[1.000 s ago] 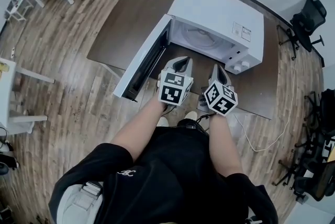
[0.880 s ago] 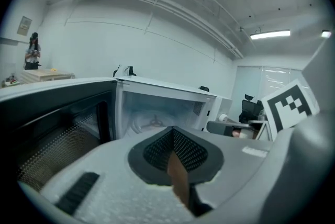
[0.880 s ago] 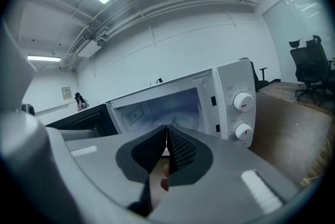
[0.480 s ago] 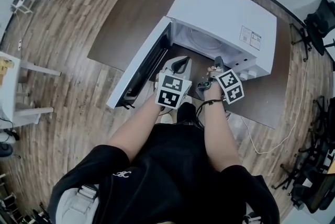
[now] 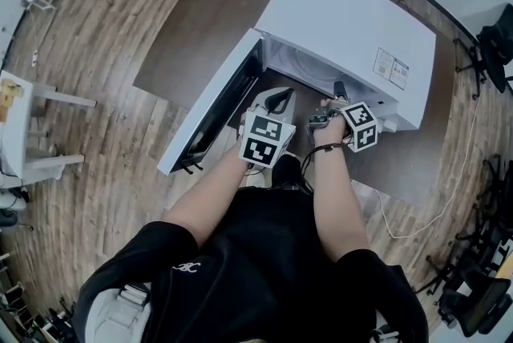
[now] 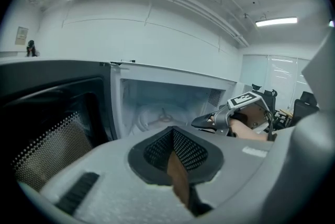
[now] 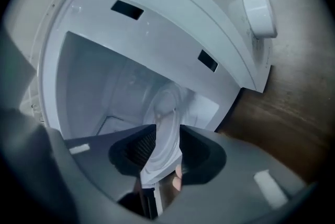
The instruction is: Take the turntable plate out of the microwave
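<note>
The white microwave (image 5: 353,21) stands on a brown table (image 5: 200,21) with its door (image 5: 210,113) swung open to the left. The pale glass turntable plate (image 6: 159,115) lies inside the cavity. My left gripper (image 5: 275,97) is shut and empty, just in front of the opening beside the door. My right gripper (image 5: 335,91), rolled onto its side, is at the cavity's mouth. Its jaws have just been opening and now stand wide. The plate (image 7: 165,113) shows through their gap, farther in, and the pads do not press on anything. In the left gripper view, the right gripper (image 6: 209,121) reaches in from the right.
Microwave knobs (image 7: 260,13) sit on the panel right of the cavity. A power cable (image 5: 417,221) trails over the table edge onto the wooden floor. A white table (image 5: 32,133) stands at the left and an office chair (image 5: 497,45) at the right.
My right gripper has rolled onto its side, moved forward to the microwave's mouth and opened its jaws. The left gripper has edged forward, still shut.
</note>
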